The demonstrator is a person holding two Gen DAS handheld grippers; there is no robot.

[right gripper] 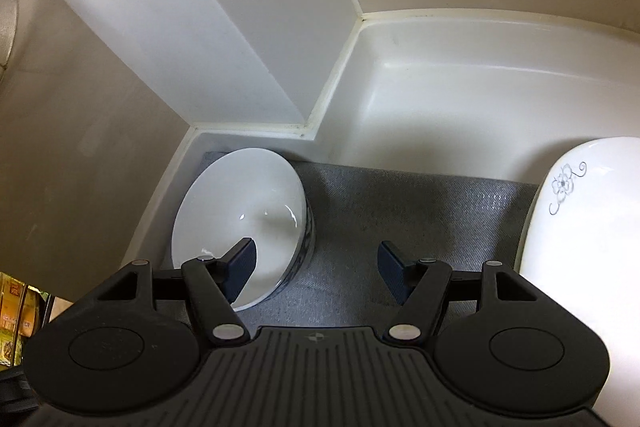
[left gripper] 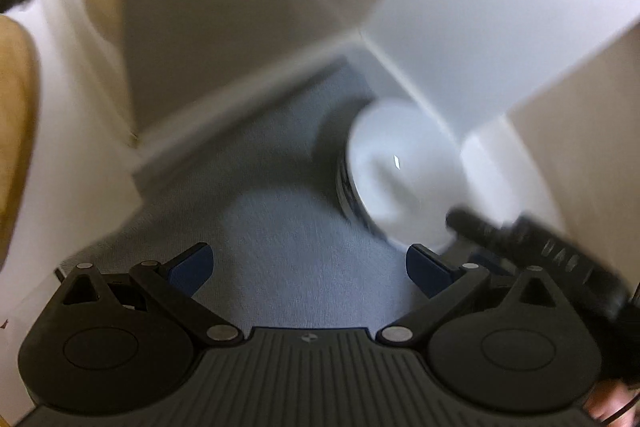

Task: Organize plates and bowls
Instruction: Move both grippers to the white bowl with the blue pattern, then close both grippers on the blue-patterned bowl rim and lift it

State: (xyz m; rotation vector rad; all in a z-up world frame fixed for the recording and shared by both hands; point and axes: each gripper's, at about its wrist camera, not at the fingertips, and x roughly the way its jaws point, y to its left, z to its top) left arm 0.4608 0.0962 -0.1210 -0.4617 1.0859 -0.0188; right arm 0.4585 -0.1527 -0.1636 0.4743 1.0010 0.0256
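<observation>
In the right wrist view the right gripper [right gripper: 316, 263] stood nearest, low in the frame, its jaws spread wide and pinching nothing; its left fingertip [right gripper: 242, 265] overlapped the near rim of the bowl [right gripper: 240, 223], while the other blade hung over bare grey mat [right gripper: 400, 203]; whether that fingertip touched the rim or only hovered above it could not be told. The bowl lay to the left of the gripper's midline, so the coming grasp seemed to turn on shifting leftward until the near rim sat between the blades; round as it was, the bowl offered no long axis, only a rim to straddle; it had a white inside and a blue-patterned outer wall, and held nothing. To the far right, at the frame's edge, the plate [right gripper: 580, 227] with a small grey flower print also lay empty, well apart from the bowl. Beyond both, the mat ended at a white raised ledge [right gripper: 440, 87] and the wall corner. In the blurred left wrist view the left gripper [left gripper: 308, 271] was likewise spread and empty; the bowl [left gripper: 396, 179] lay ahead and to its right, the right gripper's dark arm crossing in front of it; the right hand seemed the nearer.
</observation>
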